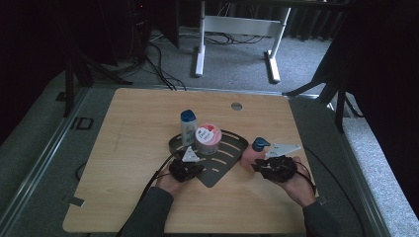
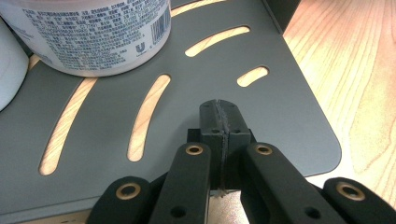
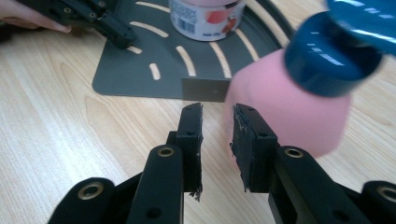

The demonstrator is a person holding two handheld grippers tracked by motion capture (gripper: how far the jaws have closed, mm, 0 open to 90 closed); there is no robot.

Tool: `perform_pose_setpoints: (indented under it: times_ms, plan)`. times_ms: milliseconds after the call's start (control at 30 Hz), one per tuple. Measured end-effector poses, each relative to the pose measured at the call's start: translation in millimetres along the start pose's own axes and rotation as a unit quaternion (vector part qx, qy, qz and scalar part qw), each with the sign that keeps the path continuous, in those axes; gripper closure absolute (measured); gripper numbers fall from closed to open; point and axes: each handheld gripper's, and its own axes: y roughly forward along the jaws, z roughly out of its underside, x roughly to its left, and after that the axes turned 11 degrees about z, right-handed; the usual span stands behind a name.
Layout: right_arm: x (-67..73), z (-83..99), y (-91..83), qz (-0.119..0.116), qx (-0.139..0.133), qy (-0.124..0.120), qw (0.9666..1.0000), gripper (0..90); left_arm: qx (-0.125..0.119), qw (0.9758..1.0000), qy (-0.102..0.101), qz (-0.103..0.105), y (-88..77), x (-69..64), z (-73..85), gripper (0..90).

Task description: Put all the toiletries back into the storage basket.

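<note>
The pink plastic bottle with a dark blue cap point(image 3: 299, 112) stands on the light wooden table point(image 1: 123, 148), just right of the dark grey slotted metal tray point(image 1: 217, 173). It sits beside the right gripper point(image 3: 217, 121), whose fingers point(image 3: 191, 126) stand apart with nothing between them; the bottle lies just outside the right-hand finger. On the tray, the left gripper point(image 2: 219, 116) rests with its fingers pressed together on nothing, near a white-labelled pink tub point(image 1: 208, 138) and a blue-capped white bottle point(image 1: 188, 127).

High view dim; gripper views brighter, near objects blurred.
</note>
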Motion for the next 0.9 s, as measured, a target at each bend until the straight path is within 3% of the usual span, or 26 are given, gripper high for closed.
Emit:
perform_pose_setpoints:
  times_ms: [500, 900]
  plan:
    - [-19.2, -3.1, -1.1, 0.021, 0.01, 0.01, 0.9997, 69.1, -0.001, 1.0, 0.0, 0.0, 0.0, 0.1, 0.2, 90.0]
    - [-24.2, -5.8, 1.9, 0.035, 0.009, 0.027, 0.999, 58.3, -0.002, 1.0, 0.001, 0.001, -0.1, 0.2, 0.5, 90.0]
